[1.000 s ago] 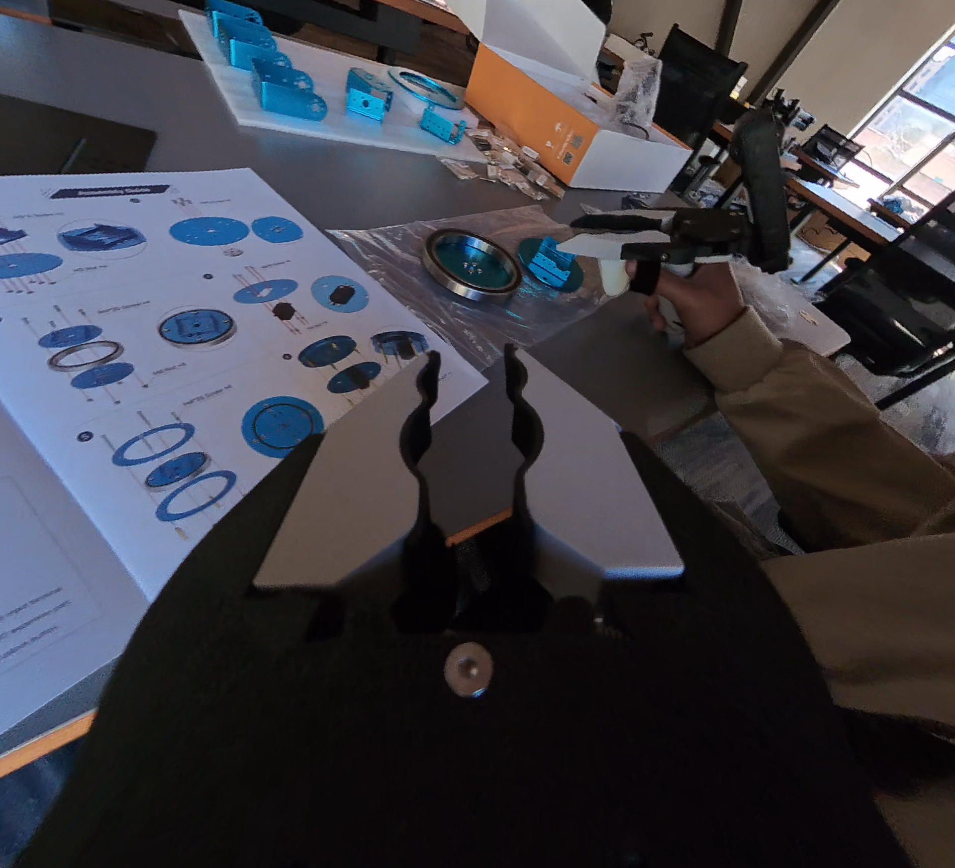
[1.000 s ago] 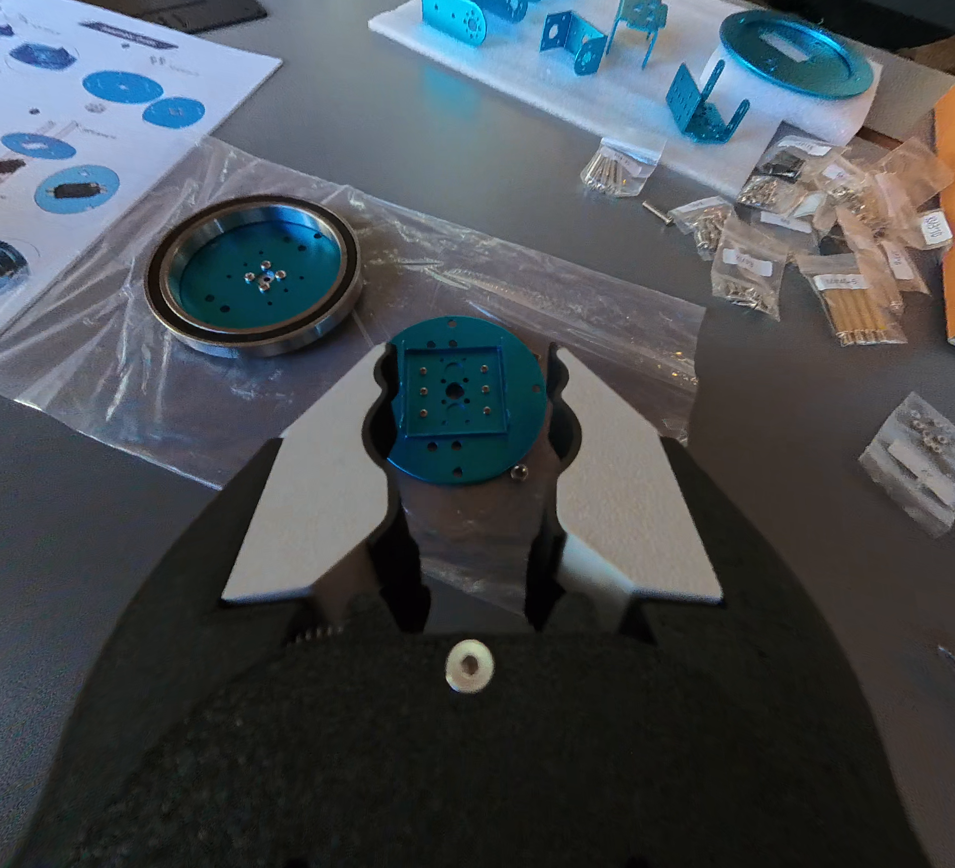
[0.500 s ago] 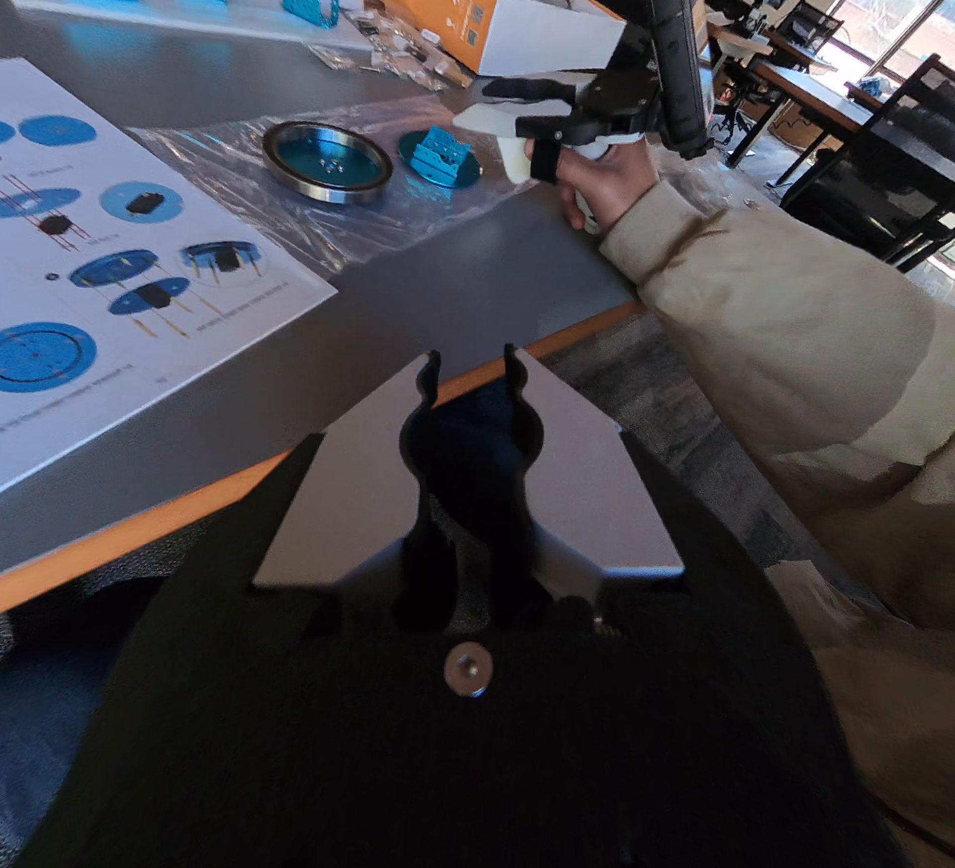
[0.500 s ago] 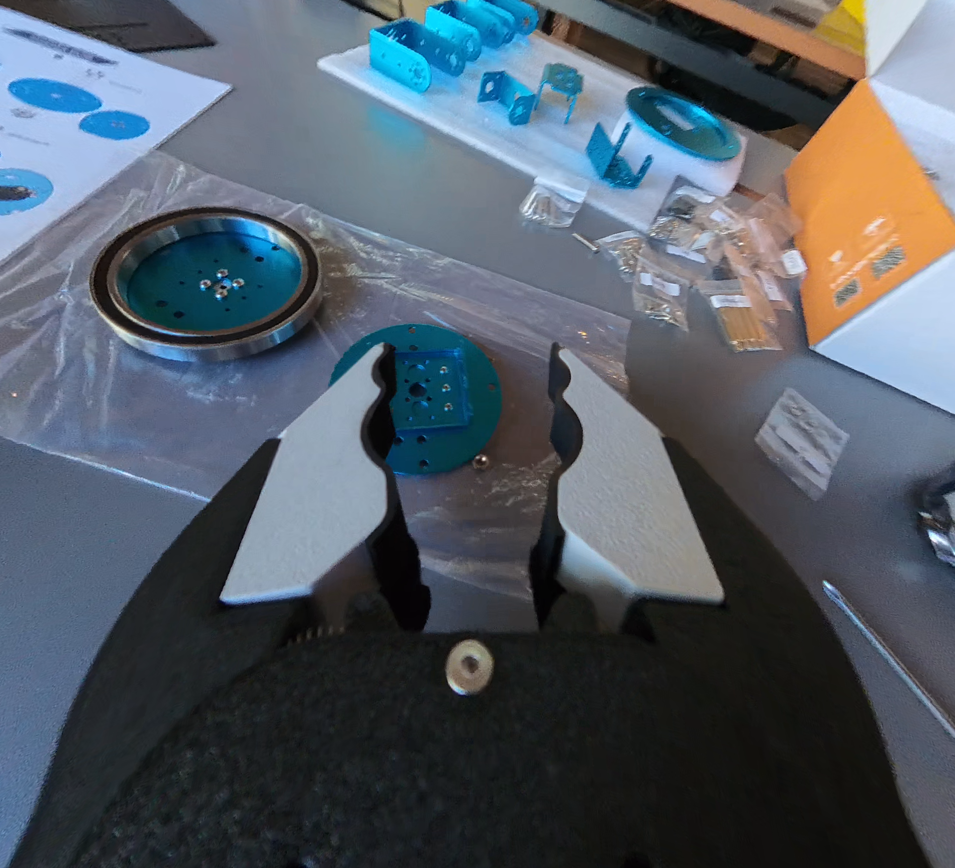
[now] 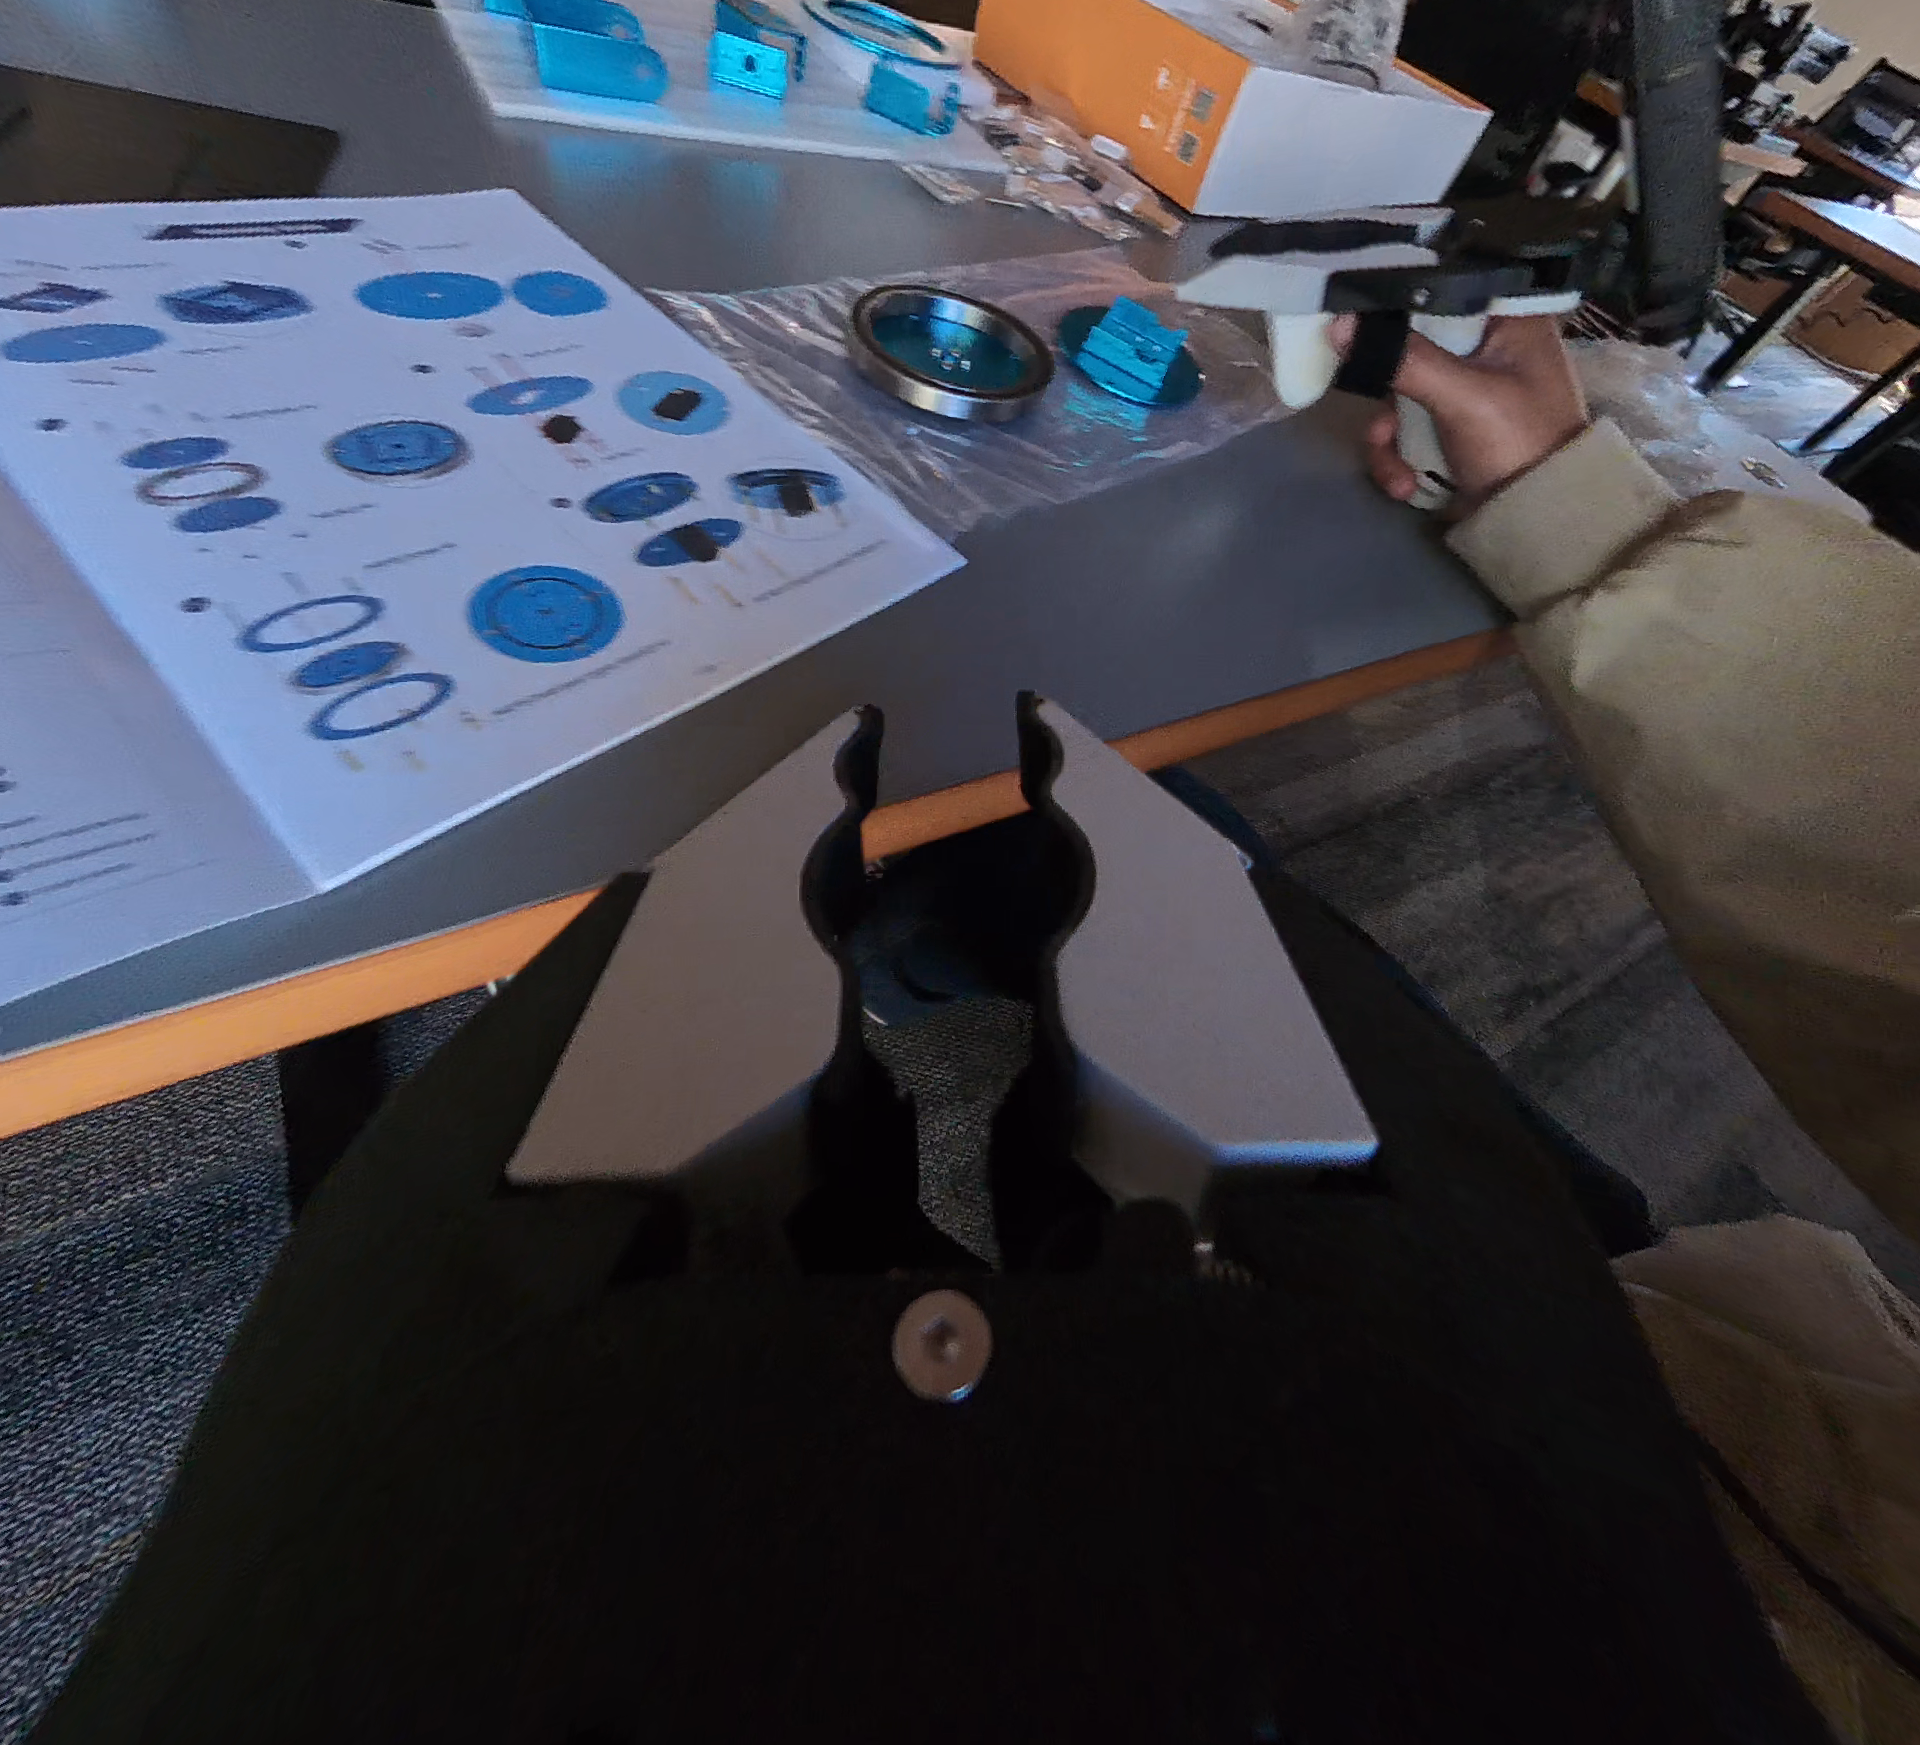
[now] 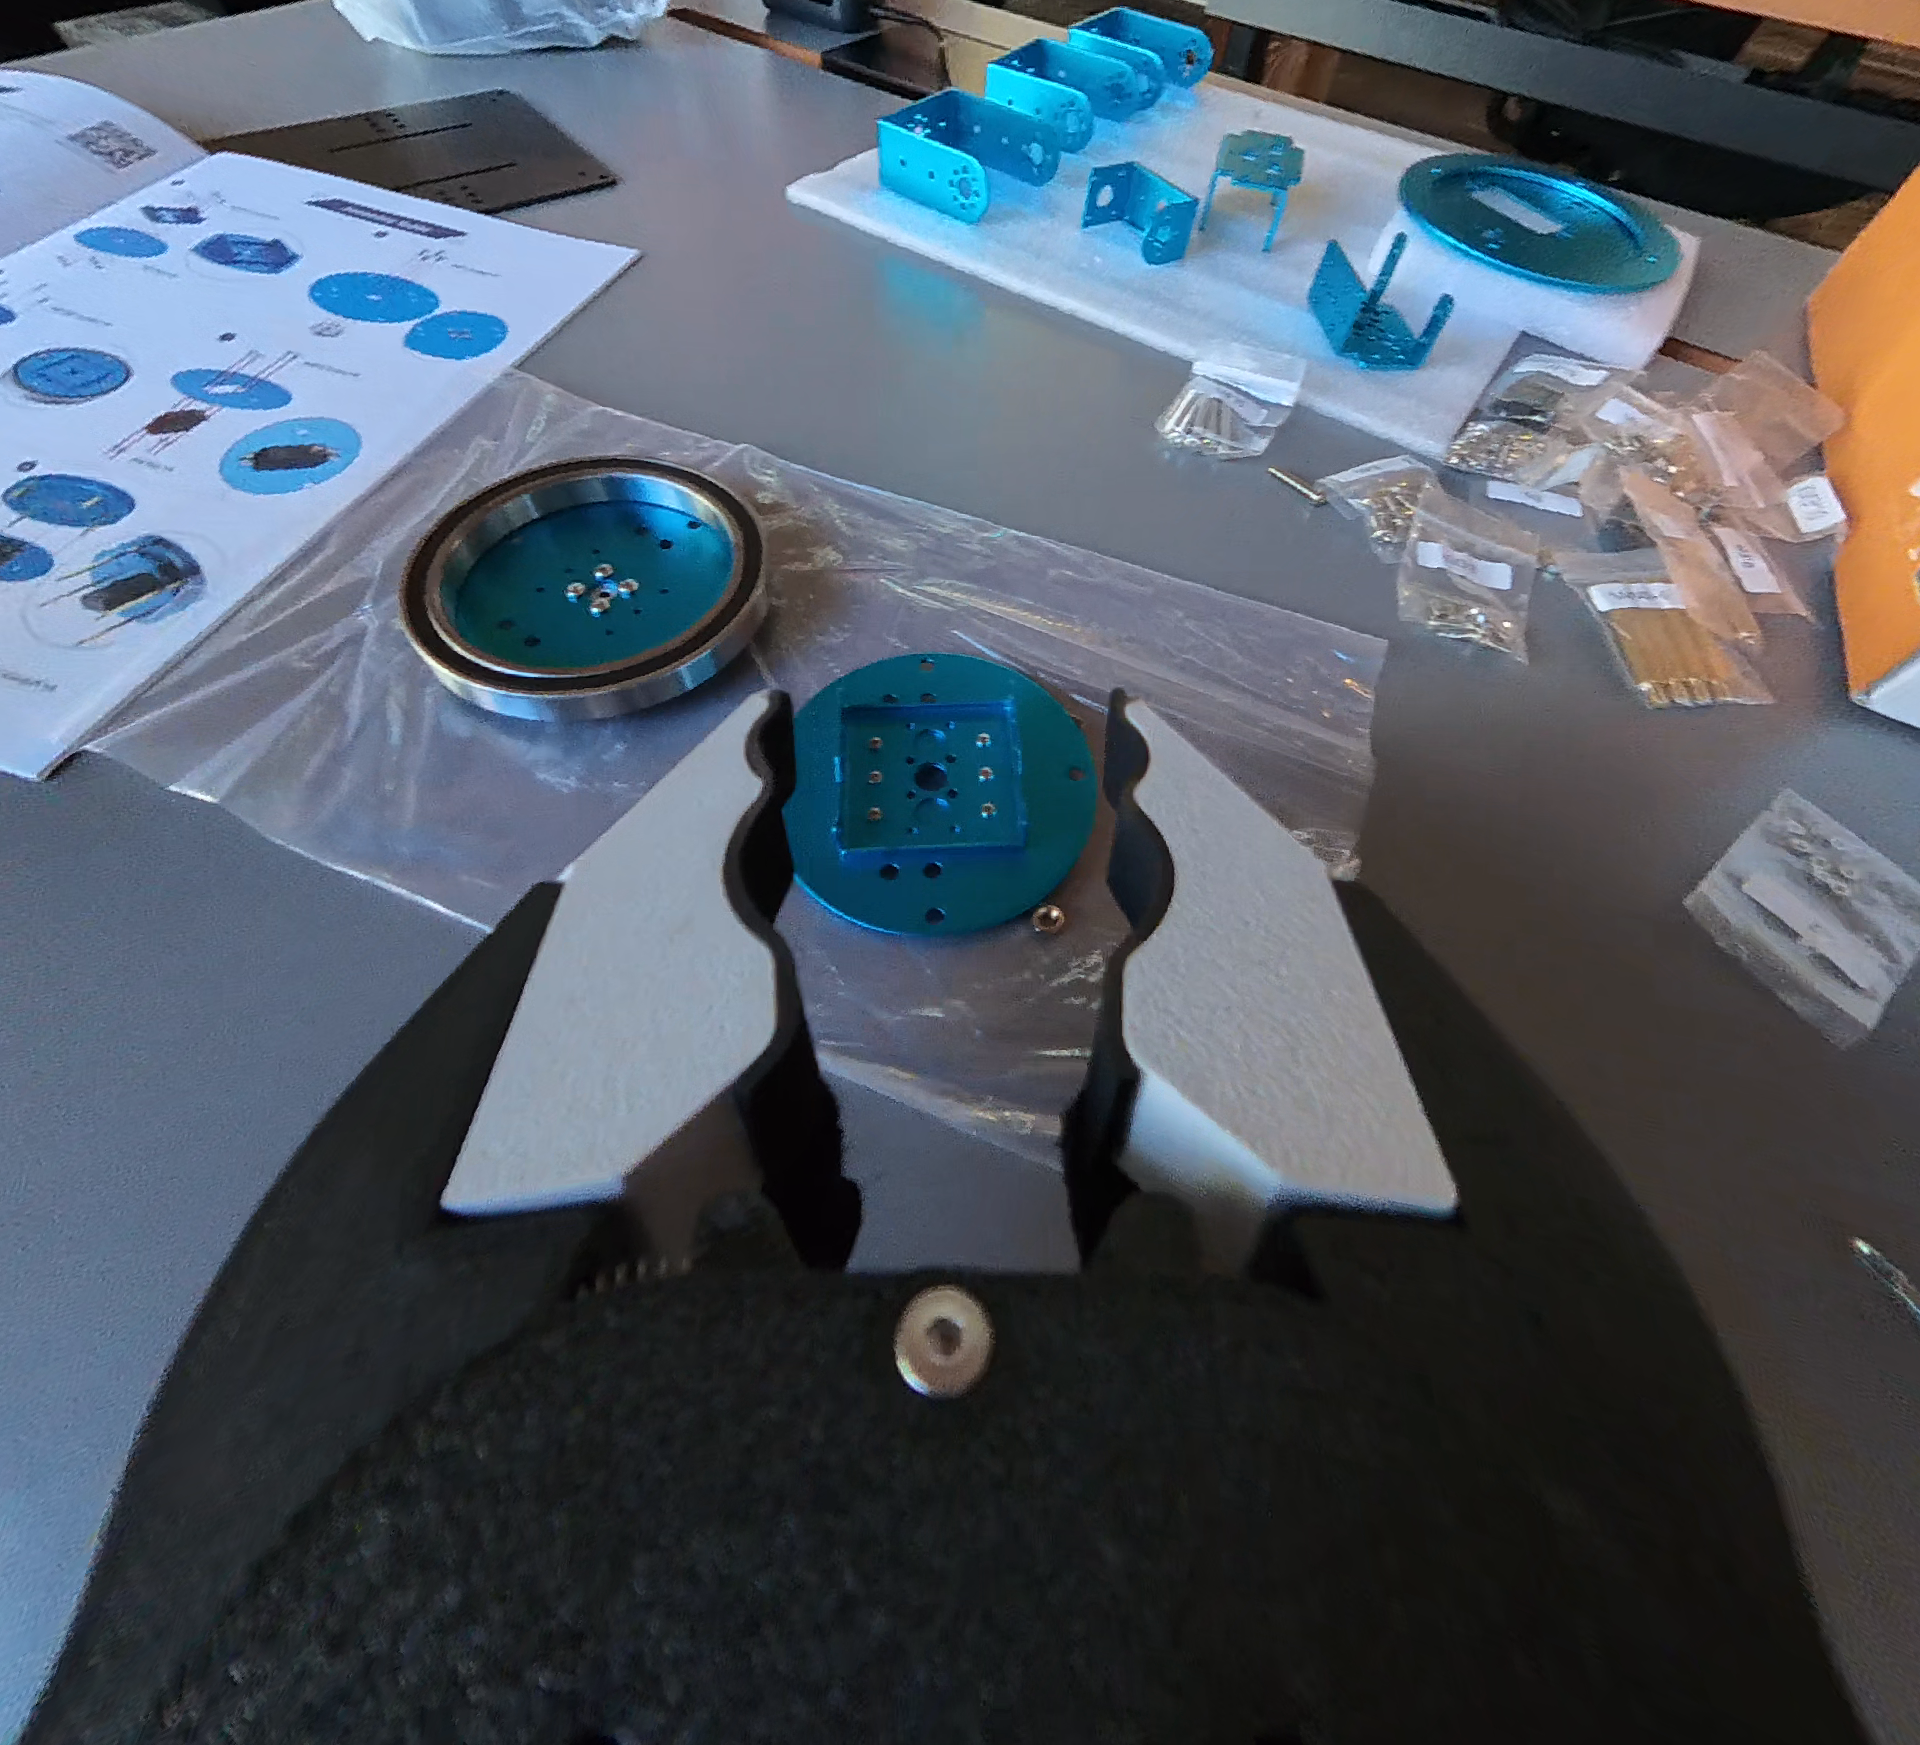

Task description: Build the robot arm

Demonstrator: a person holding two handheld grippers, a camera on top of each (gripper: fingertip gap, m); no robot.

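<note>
A blue disc with a raised square bracket [image 6: 940, 802] lies on a clear plastic sheet [image 6: 1195, 656] on the grey table. My right gripper [image 6: 945, 708] is open and empty, and the disc shows between its fingertips. A small nut [image 6: 1047, 916] lies by the disc's rim. A steel bearing ring with a blue plate inside [image 6: 582, 589] sits to the left. In the left wrist view the right gripper [image 5: 1205, 272] hovers just right of the disc [image 5: 1132, 355] and the ring [image 5: 945, 350]. My left gripper [image 5: 945, 719] is narrowly open and empty, over the table's front edge.
A printed instruction sheet [image 6: 208, 396] lies at the left. A white foam pad with several blue brackets [image 6: 1143, 261] is at the back. Bags of screws [image 6: 1558, 532] and an orange box [image 5: 1195, 95] are at the right. A black plate [image 6: 436, 147] lies far left. One gripper's finger ends stand about 35 cm off the other's. To reach the small nut [image 6: 1047, 916] in a straight line is about 5 cm for my right fingers, about 35 cm for my left.
My left gripper pulled back from over the sheet to the table's orange edge. My right gripper drew back from the disc, then came forward over it again, staying open.
</note>
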